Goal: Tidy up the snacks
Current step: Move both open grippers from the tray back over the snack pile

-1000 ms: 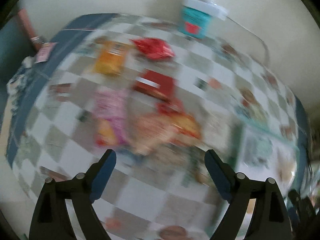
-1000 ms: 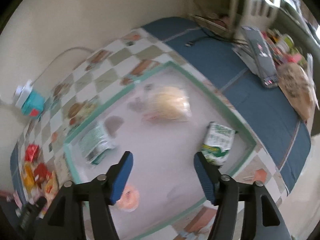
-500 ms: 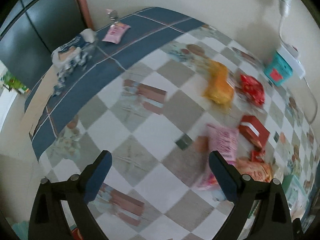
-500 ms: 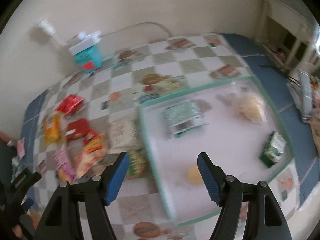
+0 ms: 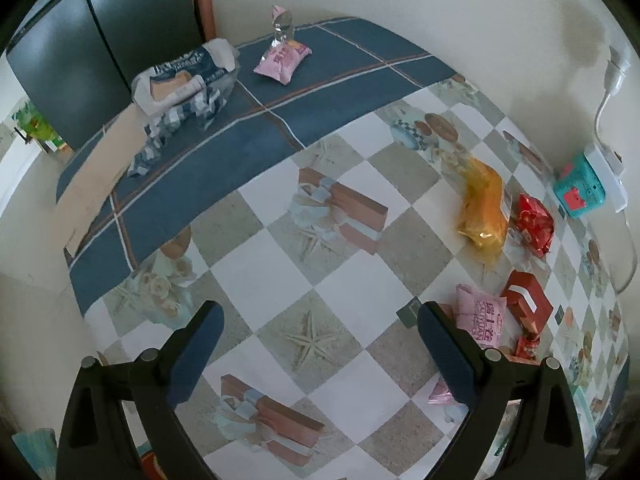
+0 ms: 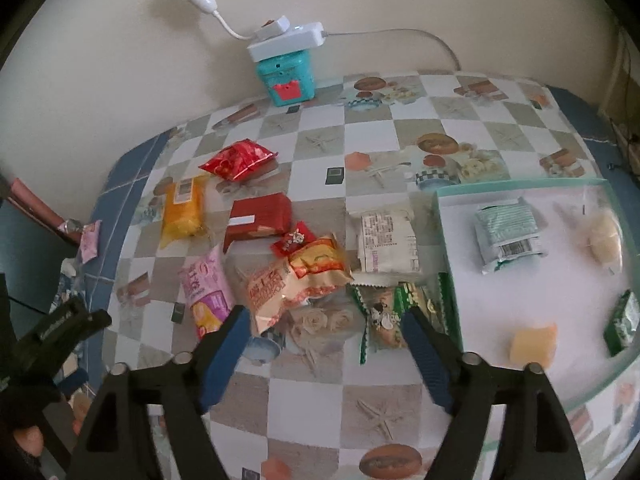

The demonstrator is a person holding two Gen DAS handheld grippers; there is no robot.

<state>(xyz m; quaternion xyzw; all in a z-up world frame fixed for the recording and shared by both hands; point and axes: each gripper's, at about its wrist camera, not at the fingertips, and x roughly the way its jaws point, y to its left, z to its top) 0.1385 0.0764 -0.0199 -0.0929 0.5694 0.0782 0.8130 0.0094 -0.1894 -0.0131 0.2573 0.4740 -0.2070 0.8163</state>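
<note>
Right gripper [image 6: 324, 328]: jaws opening, nothing between them. A second ago it hung over the tray [image 6: 448, 248]; now it faces the loose snack pile [image 6: 296, 272] at 12 o'clock, tray at 3 o'clock holding about five packets. Likely a drop-off is done and the next pick is being lined up. Left gripper [image 5: 320, 320]: wide open, empty, swung off the pile onto bare checkered cloth [image 5: 280, 272]; pink packet [image 5: 480, 316] at 3 o'clock.

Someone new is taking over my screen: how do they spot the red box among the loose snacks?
On the checkered tablecloth, left of the green-rimmed white tray, lies a snack pile. The flat red cardboard box sits right of the orange packet; it alone has rigid edges and a white stripe.
</note>
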